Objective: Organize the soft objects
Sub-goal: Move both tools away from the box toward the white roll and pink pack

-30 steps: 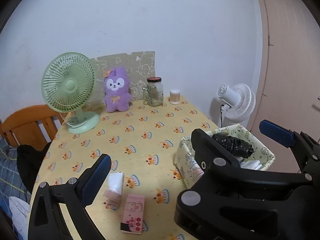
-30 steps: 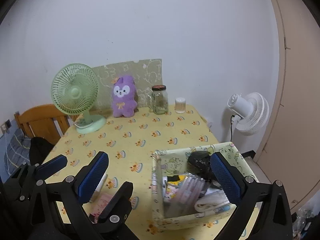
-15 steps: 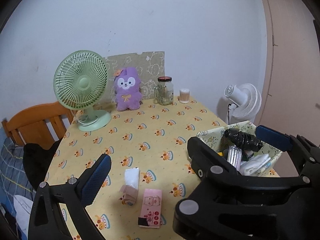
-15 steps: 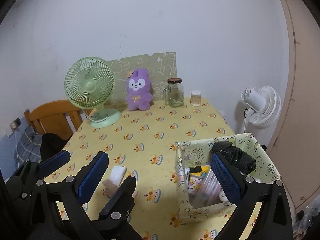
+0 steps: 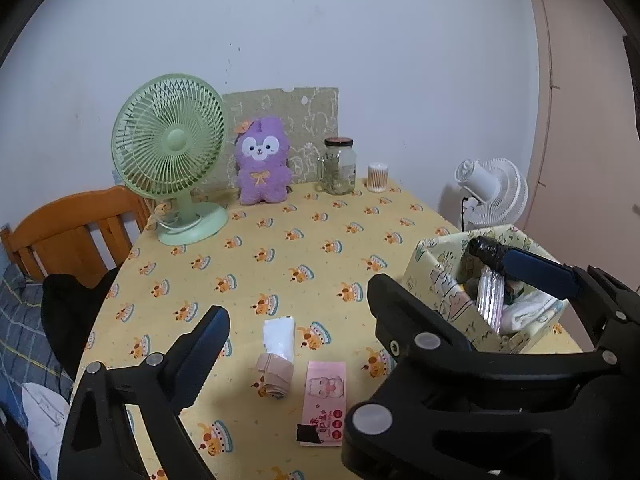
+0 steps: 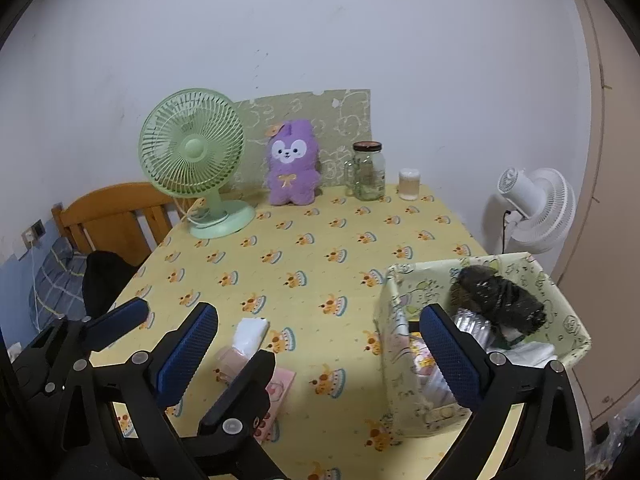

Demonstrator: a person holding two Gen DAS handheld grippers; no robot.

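Left wrist view: the left gripper (image 5: 304, 344) hangs over the near part of the bench (image 5: 304, 248), its jaws wide but closing, with nothing pressed between them; below the gap lie a white folded cloth (image 5: 279, 332), a beige rolled sock (image 5: 274, 376) touching it, and a pink packet (image 5: 325, 398) just beside. In front, at lower right, the black frame of the right gripper (image 5: 520, 276) crosses the view, one blue finger over the patterned fabric box (image 5: 436, 280), which holds a black bundle (image 5: 486, 248) and white cloth. A purple plush (image 5: 262, 162) sits upright at the far edge between a green fan (image 5: 170, 148) and a glass jar (image 5: 339, 166). Right wrist view: the right gripper (image 6: 320, 354) stands wide apart and holds nothing, one finger over the bench, the other over the fabric box (image 6: 396, 312). The white folded cloth (image 6: 250, 330) and the sock (image 6: 230, 360) lie between the two grippers, partly hidden by the left gripper (image 6: 158, 328). The plush (image 6: 292, 164) leans by the far wall.
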